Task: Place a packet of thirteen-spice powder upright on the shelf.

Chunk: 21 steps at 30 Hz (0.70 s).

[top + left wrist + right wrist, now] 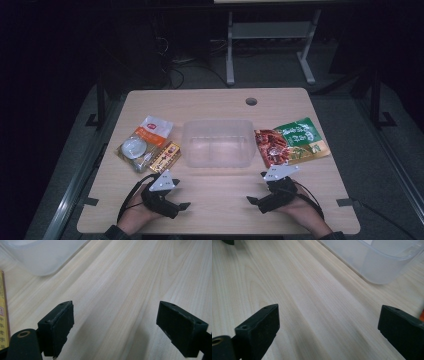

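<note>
A clear plastic tub (217, 142) stands in the middle of the wooden table (220, 107); its corner also shows as the tub (45, 257) and the tub (382, 260). Left of it lie an orange-white snack bag (145, 140) and a yellow packet (165, 156), whose edge appears as the yellow packet (2, 315). Right of the tub lies a red-and-green snack bag (292, 141). My left gripper (186, 205) rests near the front edge, open over bare wood; it is the left gripper (115, 325). My right gripper (251, 200) mirrors it, open and empty, the right gripper (328, 327).
A round cable hole (251, 101) sits near the table's far edge. A desk frame (270, 45) stands on the floor beyond. Bare wood lies between the two grippers and in front of the tub.
</note>
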Each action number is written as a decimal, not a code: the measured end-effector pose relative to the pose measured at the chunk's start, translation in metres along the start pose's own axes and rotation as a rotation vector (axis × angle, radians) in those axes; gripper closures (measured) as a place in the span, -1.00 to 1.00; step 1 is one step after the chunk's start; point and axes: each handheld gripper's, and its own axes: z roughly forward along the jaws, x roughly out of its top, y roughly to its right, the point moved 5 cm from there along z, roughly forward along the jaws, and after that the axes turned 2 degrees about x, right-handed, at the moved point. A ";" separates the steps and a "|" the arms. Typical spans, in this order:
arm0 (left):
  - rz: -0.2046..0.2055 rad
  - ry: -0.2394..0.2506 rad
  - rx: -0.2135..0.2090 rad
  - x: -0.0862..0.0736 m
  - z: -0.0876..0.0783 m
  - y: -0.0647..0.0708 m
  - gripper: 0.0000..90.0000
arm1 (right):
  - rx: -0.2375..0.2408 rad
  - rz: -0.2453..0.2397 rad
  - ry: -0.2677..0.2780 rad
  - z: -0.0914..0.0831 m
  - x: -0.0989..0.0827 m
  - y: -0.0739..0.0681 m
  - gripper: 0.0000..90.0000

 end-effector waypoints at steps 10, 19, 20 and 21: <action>-0.062 -0.005 0.020 0.003 -0.015 -0.009 -0.02 | 0.020 0.003 0.003 -0.001 0.000 -0.002 -0.88; -0.121 -0.015 0.066 0.009 -0.033 -0.033 0.76 | 0.018 0.014 -0.017 0.002 -0.002 -0.003 -0.87; -0.130 -0.017 0.074 0.010 -0.034 -0.037 0.76 | 0.016 0.015 -0.021 0.002 -0.002 -0.003 -0.87; -0.134 -0.018 0.082 0.010 -0.035 -0.040 0.85 | 0.019 0.015 -0.028 0.002 -0.002 -0.003 -0.87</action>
